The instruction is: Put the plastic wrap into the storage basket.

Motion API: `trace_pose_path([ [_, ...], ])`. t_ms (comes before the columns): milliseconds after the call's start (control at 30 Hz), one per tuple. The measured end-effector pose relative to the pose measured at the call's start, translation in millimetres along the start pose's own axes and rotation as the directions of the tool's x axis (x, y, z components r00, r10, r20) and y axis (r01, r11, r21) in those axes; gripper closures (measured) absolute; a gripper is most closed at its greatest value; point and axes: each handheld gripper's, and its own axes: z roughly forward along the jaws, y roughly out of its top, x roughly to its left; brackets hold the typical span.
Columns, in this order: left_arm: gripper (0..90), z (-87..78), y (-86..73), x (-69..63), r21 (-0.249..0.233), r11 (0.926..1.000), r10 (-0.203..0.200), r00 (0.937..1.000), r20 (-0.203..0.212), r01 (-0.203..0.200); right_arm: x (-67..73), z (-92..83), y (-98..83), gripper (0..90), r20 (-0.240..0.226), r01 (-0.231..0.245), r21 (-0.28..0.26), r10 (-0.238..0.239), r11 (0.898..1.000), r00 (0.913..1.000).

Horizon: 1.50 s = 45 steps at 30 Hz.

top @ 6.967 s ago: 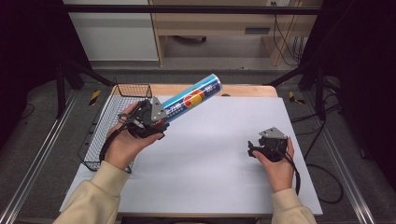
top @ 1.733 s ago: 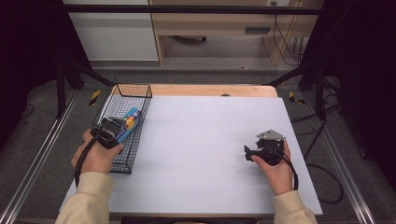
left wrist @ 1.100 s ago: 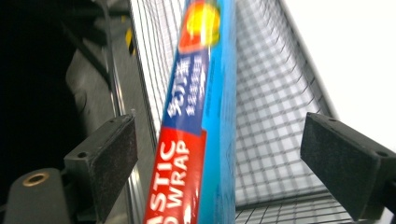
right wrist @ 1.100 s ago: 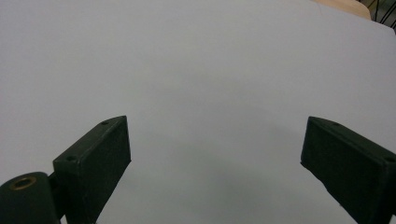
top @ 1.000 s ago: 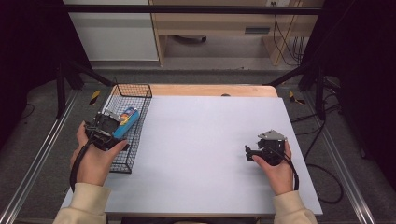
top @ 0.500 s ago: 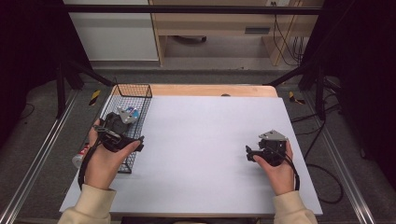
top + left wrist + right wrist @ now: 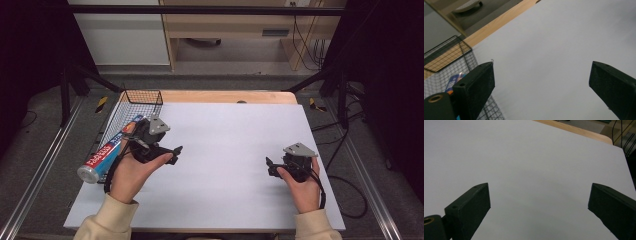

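One tube (image 7: 111,149), one wire basket (image 7: 141,96), two tongs. The tube lies in the basket just left of the left gripper (image 7: 172,153), its silver end poking over the near rim. That gripper's jaws have just been opening and stand wide with nothing between them, above the white table (image 7: 230,150). The right gripper (image 7: 270,168), well apart to the right, is likewise released and empty, its jaws just opened wider. The left gripper view catches the basket mesh and a scrap of tube label beside its left jaw; the high view gives the whole tube.
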Motion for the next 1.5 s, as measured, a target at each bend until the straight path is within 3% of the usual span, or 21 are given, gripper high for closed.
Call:
trace_pose_path([
  [133,6.2,3.3,6.7,-7.0,-0.039,0.9989,0.027,0.9990,0.035,-0.025,-1.4,-3.7,-4.3,4.4,0.001,-0.009,-0.001,0.009,1.000,1.0000],
  [167,6.0,4.3,8.2,-9.8,-0.049,0.9987,0.020,0.9979,0.061,-0.017,-2.0,-4.5,-5.1,4.4,0.001,-0.008,0.001,0.008,1.000,1.0000],
  [267,5.2,6.0,10.9,-13.3,-0.071,0.9972,0.027,0.9963,0.082,-0.021,-2.8,-6.3,-7.2,4.4,0.006,-0.017,0.006,0.017,1.000,0.9998],
  [367,4.6,10.2,14.4,-20.7,-0.101,0.9945,0.041,0.9915,0.123,-0.028,-5.1,-10.3,-9.5,4.4,0.003,-0.016,-0.006,0.016,1.000,0.9999],
  [667,3.7,32.6,12.8,-41.5,-0.123,0.9906,0.081,0.9805,0.179,-0.059,-8.4,-19.2,-16.3,4.4,0.007,-0.027,-0.004,0.027,1.000,0.9996],
  [733,3.9,38.8,9.9,-45.0,-0.150,0.9866,0.092,0.9783,0.186,-0.064,-8.8,-21.1,-18.0,4.4,0.006,-0.033,-0.002,0.033,0.999,0.9994],
  [767,3.9,45.6,6.1,-46.8,-0.169,0.9832,0.101,0.9749,0.198,-0.068,-9.2,-22.0,-18.8,4.4,0.005,-0.032,-0.001,0.032,0.999,0.9995],
  [1033,3.9,76.1,-18.5,-52.4,-0.162,0.9828,0.127,0.9628,0.239,-0.089,-11.5,-29.6,-24.7,4.4,-0.002,-0.039,-0.005,0.039,0.999,0.9992],
  [1200,4.2,90.1,-46.6,-45.1,-0.145,0.9861,0.112,0.9689,0.221,-0.081,-11.9,-32.1,-28.6,4.5,-0.007,-0.040,0.004,0.040,0.999,0.9992],
  [1333,4.2,87.8,-71.0,-31.9,-0.163,0.9843,0.102,0.9719,0.212,-0.067,-11.6,-33.3,-32.5,4.6,-0.016,-0.037,0.016,0.038,0.999,0.9992],
  [1500,3.9,86.8,-96.1,-19.4,-0.173,0.9839,0.087,0.9656,0.245,-0.045,-7.5,-33.3,-34.1,5.5,-0.020,-0.033,0.032,0.033,0.999,0.9993],
])
